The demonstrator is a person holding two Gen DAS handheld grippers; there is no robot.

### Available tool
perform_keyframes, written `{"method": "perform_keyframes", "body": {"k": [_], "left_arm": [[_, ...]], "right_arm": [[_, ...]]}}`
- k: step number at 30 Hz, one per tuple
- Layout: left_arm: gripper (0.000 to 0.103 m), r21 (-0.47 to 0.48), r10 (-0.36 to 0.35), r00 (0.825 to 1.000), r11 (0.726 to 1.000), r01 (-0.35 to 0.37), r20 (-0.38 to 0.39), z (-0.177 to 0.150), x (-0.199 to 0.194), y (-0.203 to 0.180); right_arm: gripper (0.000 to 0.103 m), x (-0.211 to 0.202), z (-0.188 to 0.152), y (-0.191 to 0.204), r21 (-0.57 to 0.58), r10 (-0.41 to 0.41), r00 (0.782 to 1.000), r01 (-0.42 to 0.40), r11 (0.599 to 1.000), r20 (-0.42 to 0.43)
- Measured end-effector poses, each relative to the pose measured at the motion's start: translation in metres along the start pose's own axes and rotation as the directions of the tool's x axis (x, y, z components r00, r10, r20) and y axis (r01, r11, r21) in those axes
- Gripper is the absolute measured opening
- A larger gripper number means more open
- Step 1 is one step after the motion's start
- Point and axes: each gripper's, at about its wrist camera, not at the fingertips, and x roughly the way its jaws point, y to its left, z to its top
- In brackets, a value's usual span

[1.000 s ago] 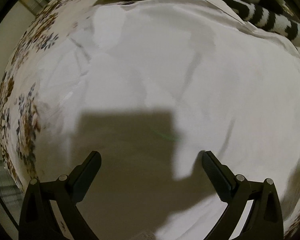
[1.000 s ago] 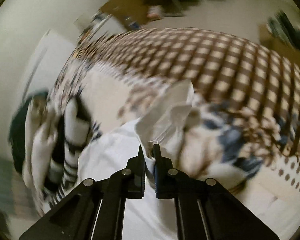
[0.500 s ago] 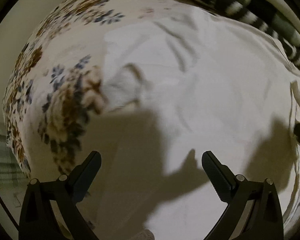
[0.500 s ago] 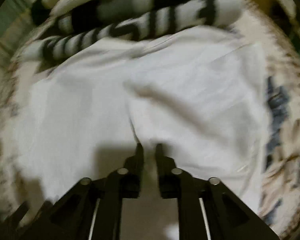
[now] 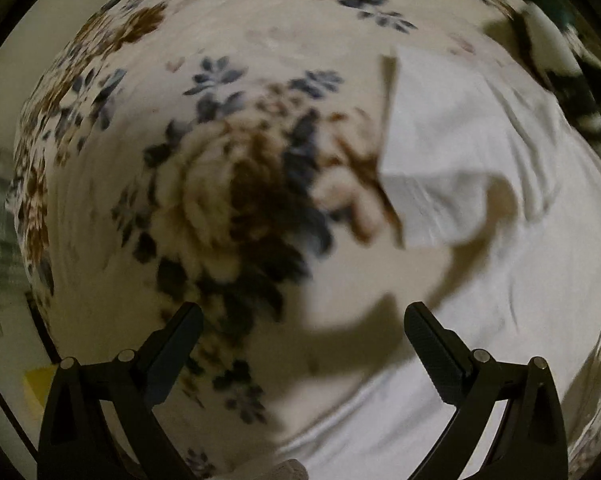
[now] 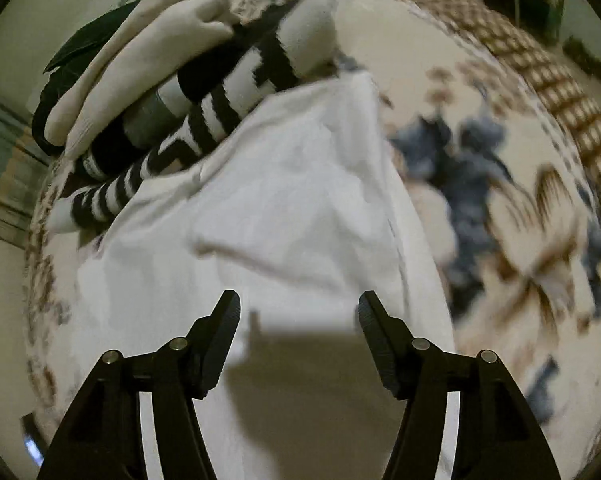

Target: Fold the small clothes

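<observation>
A white garment lies spread on a cream bedspread printed with large brown and blue flowers. In the right wrist view the right gripper hangs over the near part of the white cloth with its 2 black fingers spread wide and nothing between them; its dark shadow falls on the fabric just below the fingertips. The cloth shows soft wrinkles and a raised fold across its middle, and its right edge runs down beside the flowered bedspread. At the far edge of the garment, touching it, sits a pile of black and white striped socks with pale cream socks on top. In the left wrist view the left gripper also stands wide open and holds nothing, hanging over the bedspread just beside the garment's left edge. From here the white garment fills the right side, with 1 sleeve sticking out toward the flowers and part of it folded over. The striped socks appear at the upper right corner. Both views are blurred
</observation>
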Motion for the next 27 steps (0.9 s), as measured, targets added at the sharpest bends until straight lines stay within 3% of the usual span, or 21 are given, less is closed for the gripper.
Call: {"method": "perform_keyframes", "body": {"k": [1,2,4,7,9,12,13,16,18,21,23,27], "left_arm": [[0.103,-0.019,-0.004,1.000,1.000,0.004,0.004,0.006,0.003,0.006],[0.103,-0.034,-0.010,1.000,0.999,0.011,0.006,0.010,0.005,0.009],[0.103,-0.074,-0.038,0.999,0.997,0.038,0.002,0.024,0.013,0.017],[0.103,-0.161,-0.115,0.993,0.981,0.108,-0.036,0.043,0.030,0.025],[0.103,-0.261,-0.202,0.976,0.950,0.174,-0.086,0.051,0.041,0.033],[0.103,-0.467,-0.378,0.916,0.839,0.279,-0.132,0.052,0.053,0.053],[0.103,-0.535,-0.449,0.883,0.783,0.316,-0.135,0.050,0.055,0.060],[0.103,-0.651,-0.568,0.816,0.659,0.375,-0.105,0.039,0.051,0.075],[0.103,-0.684,-0.600,0.795,0.617,0.391,-0.087,0.036,0.052,0.077],[0.103,-0.705,-0.589,0.803,0.606,0.368,-0.087,0.028,0.061,0.062],[0.103,-0.741,-0.600,0.797,0.567,0.361,-0.071,0.023,0.068,0.054],[0.103,-0.779,-0.590,0.807,0.499,0.380,0.016,0.032,0.076,0.059]], "right_arm": [[0.064,0.015,-0.003,0.010,-0.016,-0.008,0.999,0.007,1.000,-0.046],[0.064,0.032,-0.011,0.023,-0.010,0.044,0.992,-0.045,0.999,-0.118],[0.064,0.042,-0.018,0.045,-0.051,0.078,0.982,-0.088,0.995,-0.172],[0.065,0.031,-0.046,0.072,-0.135,0.080,0.986,-0.100,0.986,-0.149],[0.065,0.025,-0.056,0.073,-0.122,0.077,0.987,-0.095,0.988,-0.143],[0.065,0.016,-0.064,0.057,-0.037,0.081,0.986,-0.087,0.996,-0.145],[0.065,0.014,-0.058,0.051,-0.015,0.082,0.985,-0.085,0.996,-0.152],[0.065,0.012,-0.060,0.036,0.049,0.081,0.984,-0.074,0.996,-0.157],[0.065,0.010,-0.052,0.031,0.058,0.068,0.986,-0.060,0.997,-0.151],[0.065,0.007,-0.055,0.025,0.062,0.049,0.989,-0.040,0.997,-0.141],[0.065,0.007,-0.055,0.019,0.067,0.045,0.989,-0.036,0.997,-0.140],[0.065,0.005,-0.069,0.021,0.062,0.025,0.992,-0.017,0.998,-0.126]]}}
